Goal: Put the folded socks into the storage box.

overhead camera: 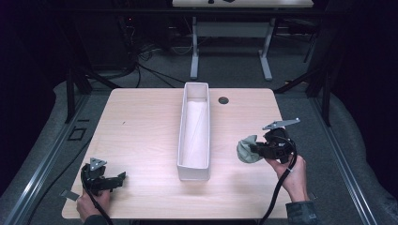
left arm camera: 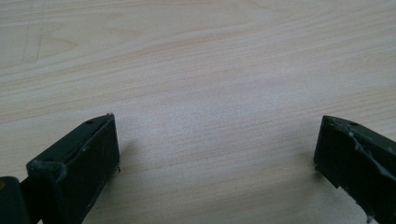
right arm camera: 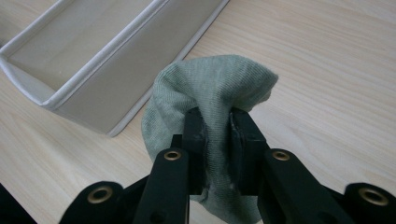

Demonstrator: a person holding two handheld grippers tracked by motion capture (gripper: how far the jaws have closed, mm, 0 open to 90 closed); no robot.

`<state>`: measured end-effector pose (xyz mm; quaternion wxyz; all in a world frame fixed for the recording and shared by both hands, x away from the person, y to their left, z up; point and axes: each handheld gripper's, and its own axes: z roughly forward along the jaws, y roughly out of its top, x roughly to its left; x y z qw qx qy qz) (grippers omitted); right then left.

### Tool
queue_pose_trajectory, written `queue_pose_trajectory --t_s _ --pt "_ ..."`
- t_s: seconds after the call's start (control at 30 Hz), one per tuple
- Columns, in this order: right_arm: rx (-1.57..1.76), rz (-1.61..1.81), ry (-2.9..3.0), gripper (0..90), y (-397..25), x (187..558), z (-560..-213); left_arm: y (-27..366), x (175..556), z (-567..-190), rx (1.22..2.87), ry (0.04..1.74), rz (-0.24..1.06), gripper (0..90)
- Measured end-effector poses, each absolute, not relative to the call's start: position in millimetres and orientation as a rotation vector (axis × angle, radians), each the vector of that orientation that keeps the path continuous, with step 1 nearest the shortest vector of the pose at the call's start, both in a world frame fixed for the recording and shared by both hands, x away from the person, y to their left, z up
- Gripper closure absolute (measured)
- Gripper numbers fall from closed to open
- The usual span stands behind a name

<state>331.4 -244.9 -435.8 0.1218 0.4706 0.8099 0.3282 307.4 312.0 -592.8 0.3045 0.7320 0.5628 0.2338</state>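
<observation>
The right hand-held gripper (overhead camera: 256,149) has its 2 jaws clamped on a bunched grey-green sock (overhead camera: 246,150); in the right gripper view the sock (right arm camera: 210,88) bulges out past the jaw tips and hangs below them, pinched tight at the middle. The person's right hand (overhead camera: 293,173) grips the tool from behind, and its cable trails back toward the desk's near edge. Just beyond the sock, ahead of the jaws, stands a long white bin (overhead camera: 194,131) with its near corner (right arm camera: 100,100) close to the fabric but apart from it.

The left hand-held gripper (overhead camera: 118,180) has its 2 jaws spread wide apart, with bare wood between them (left arm camera: 217,154). It lies low over the desk (overhead camera: 141,122), well apart from the bin, with the left hand (overhead camera: 91,204) behind it.
</observation>
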Motion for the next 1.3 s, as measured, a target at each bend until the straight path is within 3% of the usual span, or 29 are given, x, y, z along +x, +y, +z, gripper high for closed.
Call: queue_pose_trajectory --t_s 1.3 --pt "1.286 0.989 2.442 77.7 -222.5 343.3 -397.5 312.0 307.4 -592.8 1.939 1.491 0.619 0.2"
